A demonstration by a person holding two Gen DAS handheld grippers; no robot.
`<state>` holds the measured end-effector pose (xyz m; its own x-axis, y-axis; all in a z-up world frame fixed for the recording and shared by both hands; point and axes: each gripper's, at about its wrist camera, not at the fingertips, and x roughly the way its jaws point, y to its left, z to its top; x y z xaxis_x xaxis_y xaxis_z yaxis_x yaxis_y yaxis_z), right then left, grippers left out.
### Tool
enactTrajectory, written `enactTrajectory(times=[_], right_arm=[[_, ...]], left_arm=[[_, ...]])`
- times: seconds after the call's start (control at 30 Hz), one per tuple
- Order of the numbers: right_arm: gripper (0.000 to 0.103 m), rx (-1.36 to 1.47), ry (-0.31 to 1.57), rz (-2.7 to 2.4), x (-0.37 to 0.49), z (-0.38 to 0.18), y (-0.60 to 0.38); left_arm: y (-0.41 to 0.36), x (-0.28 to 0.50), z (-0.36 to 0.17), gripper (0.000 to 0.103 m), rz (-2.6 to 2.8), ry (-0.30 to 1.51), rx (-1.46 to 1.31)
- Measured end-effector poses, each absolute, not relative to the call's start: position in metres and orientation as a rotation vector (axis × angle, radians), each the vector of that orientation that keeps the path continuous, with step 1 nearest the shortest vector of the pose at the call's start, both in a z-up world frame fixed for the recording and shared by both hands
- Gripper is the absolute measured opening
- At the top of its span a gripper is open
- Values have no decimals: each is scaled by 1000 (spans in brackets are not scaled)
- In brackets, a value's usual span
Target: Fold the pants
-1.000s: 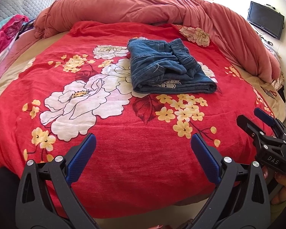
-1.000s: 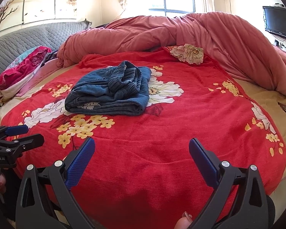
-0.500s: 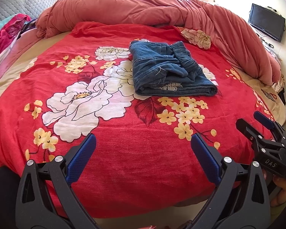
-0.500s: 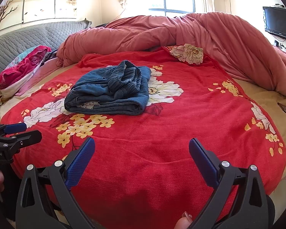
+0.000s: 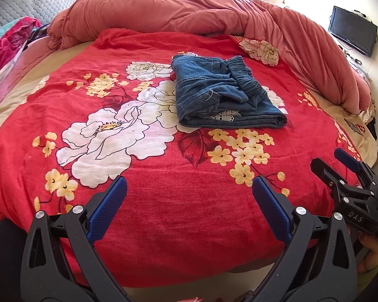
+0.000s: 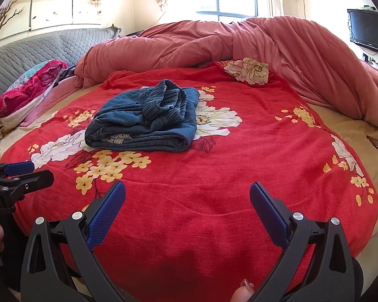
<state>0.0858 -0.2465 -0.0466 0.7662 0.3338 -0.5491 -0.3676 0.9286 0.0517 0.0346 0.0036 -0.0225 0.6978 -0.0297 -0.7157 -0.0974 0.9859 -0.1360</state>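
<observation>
Blue denim pants [image 5: 221, 93] lie folded into a thick rectangle on the red floral blanket [image 5: 143, 201], their elastic waistband bunched on top [image 6: 163, 103]. My left gripper [image 5: 189, 188] hangs open over the blanket's near edge, well short of the pants, nothing between its blue pads. My right gripper [image 6: 187, 195] is likewise open and empty, with the pants [image 6: 143, 120] ahead to its left. Each gripper shows in the other's view: the right one [image 5: 337, 161] at the right edge, the left one [image 6: 27, 172] at the left edge.
A bunched pink duvet [image 5: 214, 12] rings the back and right of the round bed. Pink and teal bedding [image 6: 27, 93] is heaped at the far left by a grey quilted headboard [image 6: 37, 50]. A dark screen [image 5: 352, 34] hangs on the right wall.
Both grippers have drifted slightly back and down from the bed; the pants lie unmoved and both stay open.
</observation>
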Motion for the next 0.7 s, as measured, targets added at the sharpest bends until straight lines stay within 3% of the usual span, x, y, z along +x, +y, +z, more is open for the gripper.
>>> enactTrajectory(times=[0.7], right_arm=[[98, -67, 590, 375, 86, -48, -245]], left_arm=[[3, 33, -23, 93, 33, 801, -174]])
